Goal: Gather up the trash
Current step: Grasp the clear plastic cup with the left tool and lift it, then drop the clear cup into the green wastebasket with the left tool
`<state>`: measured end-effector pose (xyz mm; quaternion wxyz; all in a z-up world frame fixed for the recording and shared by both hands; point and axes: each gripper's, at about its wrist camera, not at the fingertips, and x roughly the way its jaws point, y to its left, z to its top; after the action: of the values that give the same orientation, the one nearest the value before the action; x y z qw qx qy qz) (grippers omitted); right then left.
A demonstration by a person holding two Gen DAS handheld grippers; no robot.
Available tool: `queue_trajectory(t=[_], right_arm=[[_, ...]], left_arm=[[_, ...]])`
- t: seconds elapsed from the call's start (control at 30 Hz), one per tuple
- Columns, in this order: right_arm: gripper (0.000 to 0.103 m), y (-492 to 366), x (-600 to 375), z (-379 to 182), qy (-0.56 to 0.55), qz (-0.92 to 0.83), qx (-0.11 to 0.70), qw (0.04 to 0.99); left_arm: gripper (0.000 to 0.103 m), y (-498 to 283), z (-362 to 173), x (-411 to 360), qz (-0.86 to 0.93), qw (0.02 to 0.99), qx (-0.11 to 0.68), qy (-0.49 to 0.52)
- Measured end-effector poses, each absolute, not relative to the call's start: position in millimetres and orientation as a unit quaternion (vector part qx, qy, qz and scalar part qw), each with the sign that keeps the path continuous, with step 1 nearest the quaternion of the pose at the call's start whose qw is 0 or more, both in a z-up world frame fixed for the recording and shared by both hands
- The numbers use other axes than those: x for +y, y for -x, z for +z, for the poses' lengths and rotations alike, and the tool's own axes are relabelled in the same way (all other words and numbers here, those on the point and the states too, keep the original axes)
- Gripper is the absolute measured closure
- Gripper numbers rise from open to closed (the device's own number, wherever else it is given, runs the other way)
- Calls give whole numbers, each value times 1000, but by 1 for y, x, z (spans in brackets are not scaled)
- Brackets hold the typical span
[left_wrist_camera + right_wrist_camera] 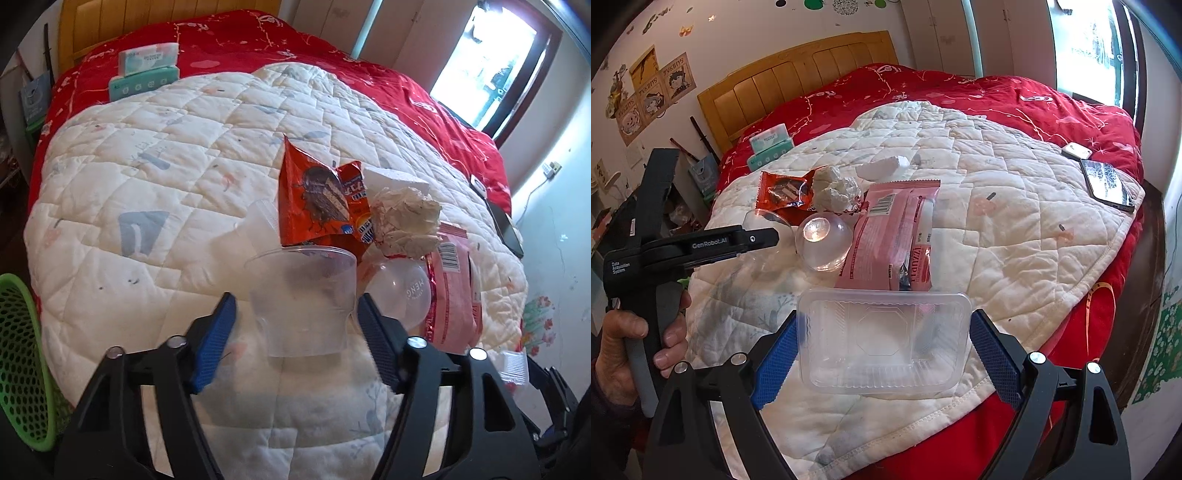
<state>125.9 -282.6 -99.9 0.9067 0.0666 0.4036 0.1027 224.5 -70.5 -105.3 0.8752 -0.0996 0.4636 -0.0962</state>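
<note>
The left gripper (295,321) has its jaws around a clear cup (301,295), not yet squeezing it. The right gripper (882,350) holds a clear plastic tray (884,339) near the quilt (1015,221) edge.

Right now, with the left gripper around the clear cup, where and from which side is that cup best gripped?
Grip the clear cup across its side wall, just below the rim, coming from the near bed edge as the left gripper does. It stands upright, mouth up, with the orange wrapper and clear dome crowding its far side.
</note>
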Motion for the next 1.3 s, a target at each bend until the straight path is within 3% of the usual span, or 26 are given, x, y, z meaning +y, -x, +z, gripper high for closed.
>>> queue_trajectory(t=[0.43,0.8,1.3], right_arm=[[17,-116,-268,-86,-59,119,393,910],[17,-111,-225,-69,-41,164,383,908],[17,-108,-152,-57,-11,230,379,896]], left_arm=[[46,-182,-77,-44,-101,892,426,110],[46,-117,-48,36,-30,912,389,128],[46,-56,-53,156,108,907,376,155]])
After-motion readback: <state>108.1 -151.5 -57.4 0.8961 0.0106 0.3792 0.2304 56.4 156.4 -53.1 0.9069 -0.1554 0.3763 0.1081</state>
